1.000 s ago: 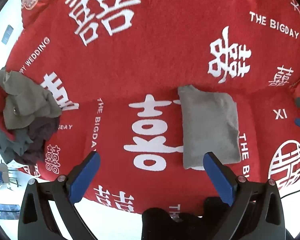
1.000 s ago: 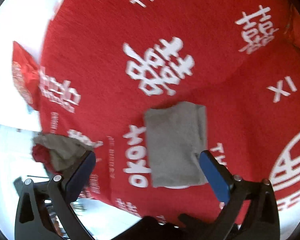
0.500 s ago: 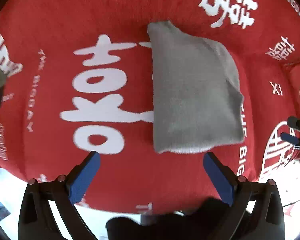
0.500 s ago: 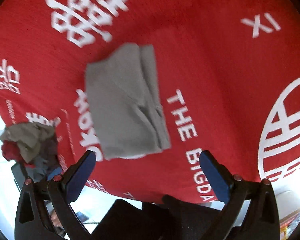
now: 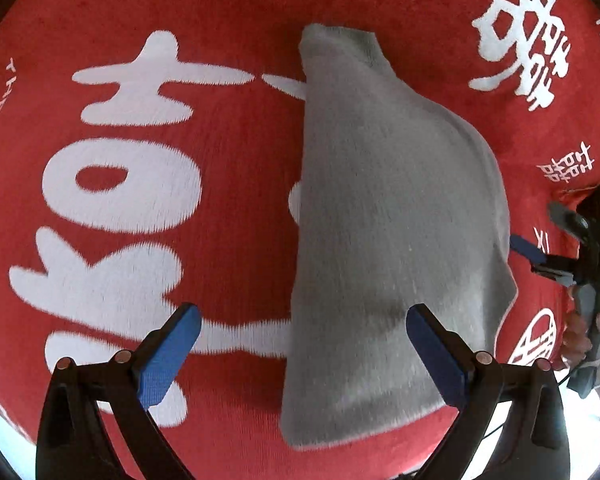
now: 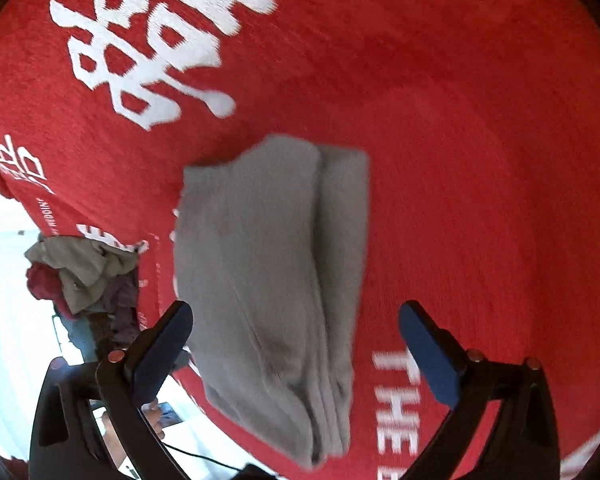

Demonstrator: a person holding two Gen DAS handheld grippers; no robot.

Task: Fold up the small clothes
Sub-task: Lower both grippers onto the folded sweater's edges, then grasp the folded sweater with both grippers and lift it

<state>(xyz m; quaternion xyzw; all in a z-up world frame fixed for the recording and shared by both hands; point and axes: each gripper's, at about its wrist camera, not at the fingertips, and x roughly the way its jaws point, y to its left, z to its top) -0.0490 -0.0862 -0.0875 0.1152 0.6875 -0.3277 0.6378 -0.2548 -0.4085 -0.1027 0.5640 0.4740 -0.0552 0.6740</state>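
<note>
A folded grey garment [image 5: 388, 232] lies flat on the red cloth with white characters [image 5: 148, 184]. My left gripper [image 5: 300, 356] is open and empty, low over the garment's near left edge, right finger above the fabric. My right gripper [image 6: 296, 352] is open and empty, close over the same garment [image 6: 268, 264], whose layered folds show along its right side. The right gripper also shows in the left wrist view [image 5: 540, 256] at the garment's right edge.
A heap of unfolded clothes [image 6: 84, 276], grey, red and dark, lies at the left edge of the red cloth [image 6: 460, 160] in the right wrist view. The cloth's near edge drops off just behind both grippers.
Both grippers have moved down and in toward the folded grey garment, which now fills much more of each view. Both stayed open. The garment has not moved.
</note>
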